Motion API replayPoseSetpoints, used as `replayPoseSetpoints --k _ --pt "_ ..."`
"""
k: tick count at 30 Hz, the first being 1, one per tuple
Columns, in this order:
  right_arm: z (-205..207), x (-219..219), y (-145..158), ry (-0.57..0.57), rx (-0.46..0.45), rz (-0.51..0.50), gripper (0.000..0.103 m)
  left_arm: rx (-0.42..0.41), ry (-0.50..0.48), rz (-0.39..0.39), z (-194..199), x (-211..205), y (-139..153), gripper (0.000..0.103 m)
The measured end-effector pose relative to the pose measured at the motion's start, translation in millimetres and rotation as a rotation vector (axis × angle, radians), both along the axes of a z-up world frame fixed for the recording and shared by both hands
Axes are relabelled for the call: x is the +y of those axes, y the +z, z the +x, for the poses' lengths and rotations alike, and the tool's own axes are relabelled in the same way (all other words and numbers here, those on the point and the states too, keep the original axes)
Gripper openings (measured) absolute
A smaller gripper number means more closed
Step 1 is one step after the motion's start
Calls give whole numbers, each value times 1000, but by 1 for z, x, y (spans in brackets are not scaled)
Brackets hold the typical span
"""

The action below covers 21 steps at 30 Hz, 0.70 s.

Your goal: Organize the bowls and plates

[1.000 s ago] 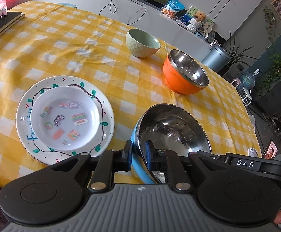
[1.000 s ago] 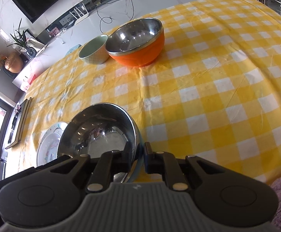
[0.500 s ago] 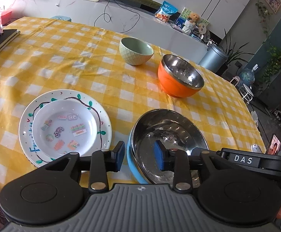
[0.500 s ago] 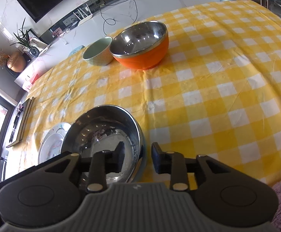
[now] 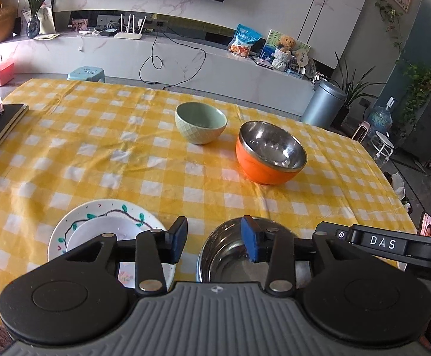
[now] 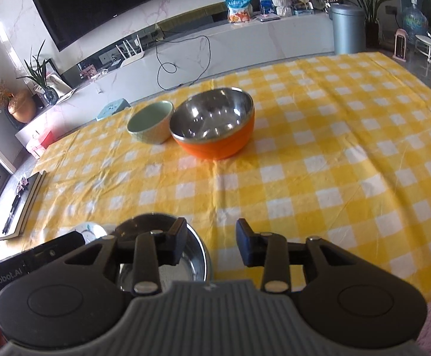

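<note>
A yellow-checked surface [image 5: 96,160] was seen from two wrist cameras, with a steel bowl [image 5: 230,255] set at its near edge just right of a painted plate [image 5: 111,210] on which a smaller white dish [image 5: 96,231] was stacked. The left hand-held gripper [image 5: 214,238] and the right hand-held gripper [image 6: 211,241] were both released, their jaws opening with nothing pressed between them. A green bowl [image 5: 200,126] and an orange bowl [image 5: 270,155] were placed side by side farther back.
</note>
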State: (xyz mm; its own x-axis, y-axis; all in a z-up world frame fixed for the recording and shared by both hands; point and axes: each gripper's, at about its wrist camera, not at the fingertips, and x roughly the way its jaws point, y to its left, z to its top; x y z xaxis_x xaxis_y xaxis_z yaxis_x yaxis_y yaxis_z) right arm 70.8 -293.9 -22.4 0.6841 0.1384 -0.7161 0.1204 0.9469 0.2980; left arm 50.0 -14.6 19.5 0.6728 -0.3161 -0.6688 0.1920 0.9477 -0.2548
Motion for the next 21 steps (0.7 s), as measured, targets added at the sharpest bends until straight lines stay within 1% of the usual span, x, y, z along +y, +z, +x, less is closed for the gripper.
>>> replayPoseSetpoints --k 3,6,8,11,13,17,21 --pt "11 -3 15 3 -29 -29 39 -13 -20 4 11 -8 11 46" --pt "25 -7 31 0 -68 -51 47 -30 -41 16 23 -19 19 46" --pt "38 -8 39 8 -96 -73 47 -44 -52 20 31 -28 24 47" --pt "62 -13 44 14 -103 -97 47 -68 -50 9 45 -37 27 48" --pt "76 -18 43 4 -98 -95 47 -77 -50 3 54 -44 27 52" --pt "97 -35 31 -52 -87 -87 47 -60 -50 4 75 -57 19 54" --pt "114 -53 15 -79 -28 -20 45 -30 -54 2 97 -67 7 54"
